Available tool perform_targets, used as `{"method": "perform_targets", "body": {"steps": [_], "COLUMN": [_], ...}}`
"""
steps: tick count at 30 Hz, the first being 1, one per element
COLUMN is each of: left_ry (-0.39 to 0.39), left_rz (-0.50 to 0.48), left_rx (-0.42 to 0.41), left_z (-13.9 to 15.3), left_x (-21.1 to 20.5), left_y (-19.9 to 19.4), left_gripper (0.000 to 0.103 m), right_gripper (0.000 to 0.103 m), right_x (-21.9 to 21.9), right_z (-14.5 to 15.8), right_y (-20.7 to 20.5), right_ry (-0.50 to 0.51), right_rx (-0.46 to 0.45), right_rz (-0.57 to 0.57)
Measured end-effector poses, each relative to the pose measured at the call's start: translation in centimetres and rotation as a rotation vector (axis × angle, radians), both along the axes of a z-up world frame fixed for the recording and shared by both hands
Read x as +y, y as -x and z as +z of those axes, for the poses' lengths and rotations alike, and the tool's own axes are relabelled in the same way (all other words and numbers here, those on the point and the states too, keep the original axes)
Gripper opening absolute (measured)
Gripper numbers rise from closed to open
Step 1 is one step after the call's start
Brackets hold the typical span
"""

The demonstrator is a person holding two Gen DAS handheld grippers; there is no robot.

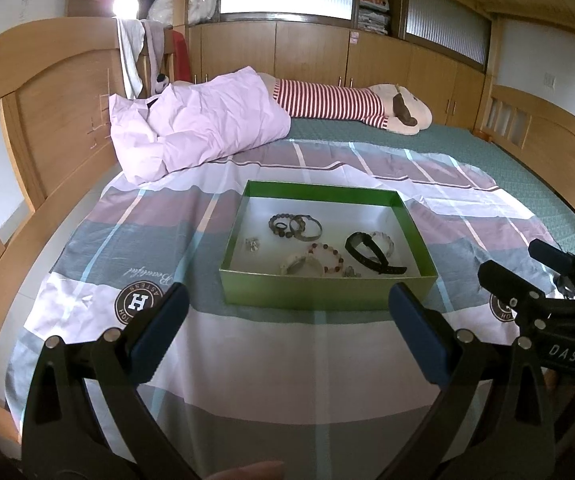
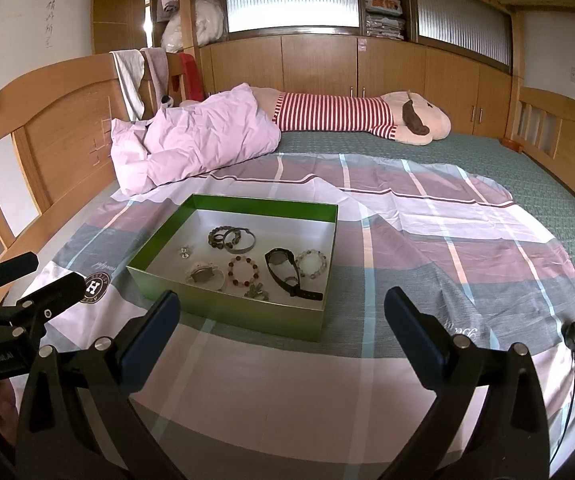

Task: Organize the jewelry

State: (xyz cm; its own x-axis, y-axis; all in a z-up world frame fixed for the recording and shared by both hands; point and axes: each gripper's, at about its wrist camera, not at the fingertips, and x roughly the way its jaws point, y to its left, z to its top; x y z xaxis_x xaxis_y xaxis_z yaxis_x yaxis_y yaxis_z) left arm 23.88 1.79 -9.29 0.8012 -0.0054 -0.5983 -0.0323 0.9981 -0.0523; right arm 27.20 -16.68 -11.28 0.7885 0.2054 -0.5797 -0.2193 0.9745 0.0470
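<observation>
Right wrist view — green box holding jewelry.

My left gripper has matte black arms, silver round rivets and dark blue fingertip pads. My right gripper is built the same; at three o'clock in the left view its black body carries white "DAS" lettering.

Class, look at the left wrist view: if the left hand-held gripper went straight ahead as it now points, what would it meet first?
Most likely the near wall of the green box, which lies straight ahead between the open fingers of the left hand-held gripper. Depth is unclear; pitched lower, it would touch the bedsheet first.
</observation>
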Motion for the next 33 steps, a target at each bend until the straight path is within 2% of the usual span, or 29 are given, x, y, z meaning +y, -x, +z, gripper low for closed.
{"method": "perform_targets", "body": {"steps": [33], "left_ry": [-0.004], "left_rz": [-0.009], "left_rx": [0.002], "left_z": [-0.07], "left_x": [-0.16], "left_y": [0.17], "left_gripper": [0.099], "right_gripper": [0.100], "right_x": [0.09], "right_z": [0.01], "right_y": [0.03], "right_ry": [0.002], "right_rx": [0.000], "right_rz": [0.001]}}
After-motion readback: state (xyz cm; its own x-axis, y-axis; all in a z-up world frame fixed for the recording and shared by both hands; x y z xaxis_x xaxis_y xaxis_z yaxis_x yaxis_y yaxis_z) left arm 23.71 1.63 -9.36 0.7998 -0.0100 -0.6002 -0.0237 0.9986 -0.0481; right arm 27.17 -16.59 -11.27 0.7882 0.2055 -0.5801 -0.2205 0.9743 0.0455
